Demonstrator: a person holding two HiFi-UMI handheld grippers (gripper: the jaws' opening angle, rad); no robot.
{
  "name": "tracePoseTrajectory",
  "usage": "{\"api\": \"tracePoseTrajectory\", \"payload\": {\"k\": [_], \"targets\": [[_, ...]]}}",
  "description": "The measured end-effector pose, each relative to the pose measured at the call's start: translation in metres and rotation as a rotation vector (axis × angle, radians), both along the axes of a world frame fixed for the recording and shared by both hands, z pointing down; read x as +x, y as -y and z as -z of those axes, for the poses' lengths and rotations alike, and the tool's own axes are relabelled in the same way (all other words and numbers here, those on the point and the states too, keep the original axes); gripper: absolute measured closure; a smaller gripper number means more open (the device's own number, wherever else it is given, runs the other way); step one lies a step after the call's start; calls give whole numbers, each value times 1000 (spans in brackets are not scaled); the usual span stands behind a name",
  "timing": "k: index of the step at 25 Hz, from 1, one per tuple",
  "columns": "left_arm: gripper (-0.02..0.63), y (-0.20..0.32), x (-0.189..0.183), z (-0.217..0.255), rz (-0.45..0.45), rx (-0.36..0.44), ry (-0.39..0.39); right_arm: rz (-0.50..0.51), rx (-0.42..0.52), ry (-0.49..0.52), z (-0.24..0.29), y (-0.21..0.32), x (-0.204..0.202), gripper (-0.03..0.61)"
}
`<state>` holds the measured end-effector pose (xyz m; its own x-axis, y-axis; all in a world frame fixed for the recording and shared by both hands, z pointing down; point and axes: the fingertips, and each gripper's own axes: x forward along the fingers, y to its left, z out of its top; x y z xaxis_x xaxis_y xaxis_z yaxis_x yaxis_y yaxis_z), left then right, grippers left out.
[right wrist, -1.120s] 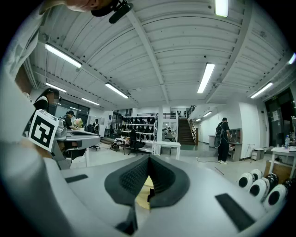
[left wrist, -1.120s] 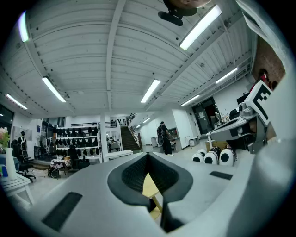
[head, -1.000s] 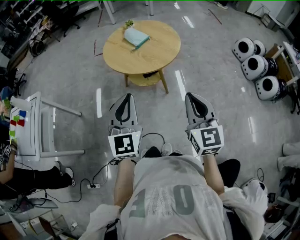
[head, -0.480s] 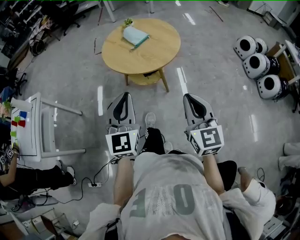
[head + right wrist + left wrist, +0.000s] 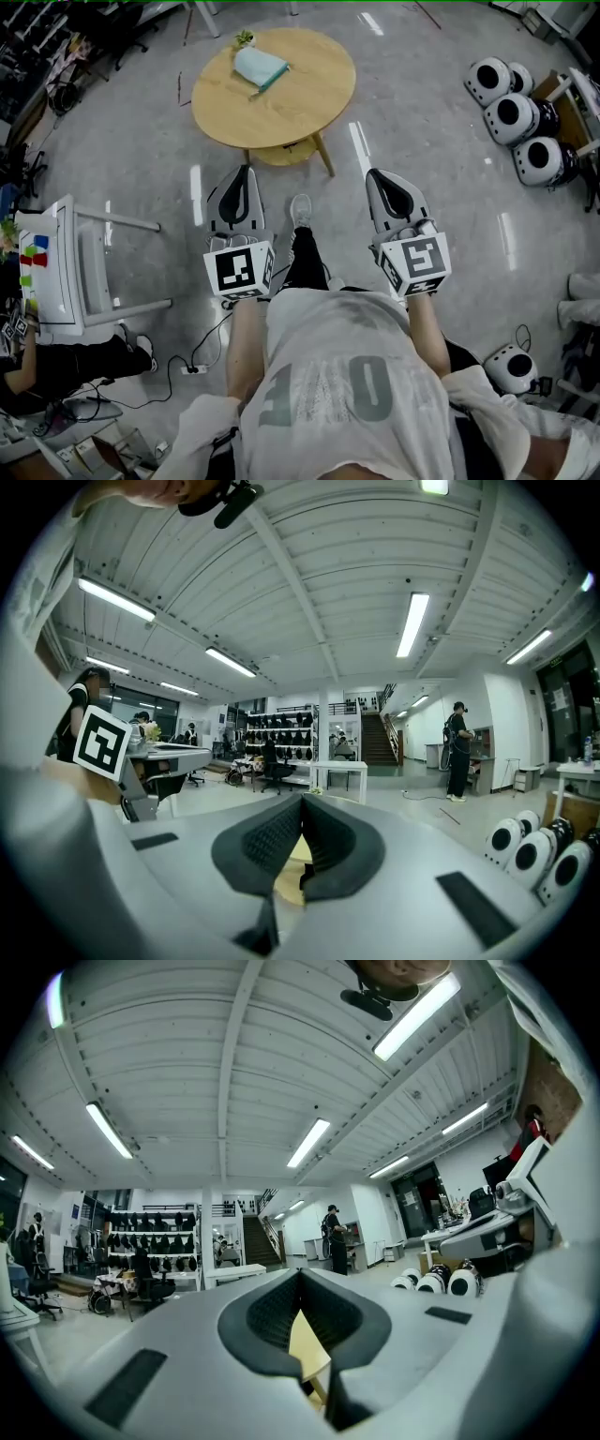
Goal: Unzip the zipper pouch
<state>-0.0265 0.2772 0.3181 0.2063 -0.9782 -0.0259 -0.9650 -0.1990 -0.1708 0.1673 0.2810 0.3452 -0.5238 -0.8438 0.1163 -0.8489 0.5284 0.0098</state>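
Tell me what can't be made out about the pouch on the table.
- Zipper pouch, head view: too small to show its zipper's state or pull.
- Both gripper views: pouch hidden; shut jaws leave only a sliver of round table.
- Green item beside pouch: too small to identify.

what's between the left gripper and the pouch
Head view: a strip of grey floor, then bare tabletop, separates the left gripper from the pouch. Nothing else lies there.

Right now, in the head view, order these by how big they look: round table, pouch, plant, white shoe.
1. round table, by far the largest
2. pouch
3. white shoe
4. plant

The shoe and plant look close in size. The plant stands higher, nearer the camera, so that last order is unsure.
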Motion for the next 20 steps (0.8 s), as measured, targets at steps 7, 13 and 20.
{"api": "tracePoseTrajectory", "payload": {"k": [7, 13, 20], "targets": [[588, 61, -12, -6, -10, 0, -9, -1, -11, -24, -7, 53, -10, 549], [588, 137, -33, -6, -24, -13, -14, 1, -25, -39, -1, 130, -33, 549], [586, 254, -82, -14, -45, -47, -3, 9, -36, -62, 13, 252, -86, 549]]}}
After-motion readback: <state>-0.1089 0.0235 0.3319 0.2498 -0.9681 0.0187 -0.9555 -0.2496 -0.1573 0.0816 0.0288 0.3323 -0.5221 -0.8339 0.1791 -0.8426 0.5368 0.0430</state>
